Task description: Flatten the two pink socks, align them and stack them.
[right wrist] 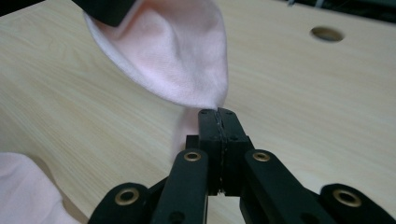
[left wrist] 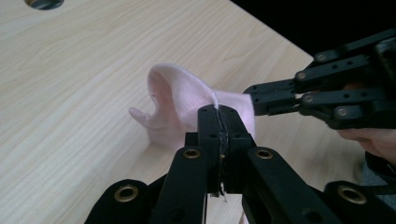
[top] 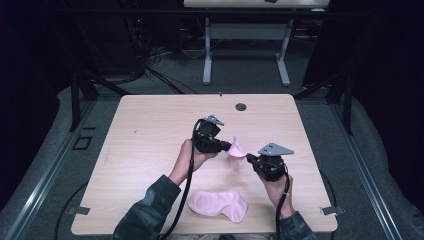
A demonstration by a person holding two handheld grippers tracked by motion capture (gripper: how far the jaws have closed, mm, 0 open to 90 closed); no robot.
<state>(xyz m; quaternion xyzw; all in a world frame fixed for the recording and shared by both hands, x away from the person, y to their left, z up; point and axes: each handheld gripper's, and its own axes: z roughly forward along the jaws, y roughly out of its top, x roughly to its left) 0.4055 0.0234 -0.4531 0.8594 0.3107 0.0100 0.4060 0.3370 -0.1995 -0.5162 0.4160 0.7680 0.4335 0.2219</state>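
I have both grippers, left [top: 231,146] and right [top: 248,158], pinching one pink sock [top: 236,149] above the table [top: 150,130]; second sock [top: 220,204] lies near.

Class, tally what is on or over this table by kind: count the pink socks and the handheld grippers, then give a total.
Pink socks: 2, the held sock and the lying sock
Grippers: 2, the left gripper and the right gripper
Total: 4

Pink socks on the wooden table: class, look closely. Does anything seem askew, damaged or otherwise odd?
Nothing looks damaged or spilled. One soft pink sock hangs lifted, pinched at its edges by the left gripper and the right gripper, both shut on it. The other pink sock lies flat near the light wooden table's front edge.
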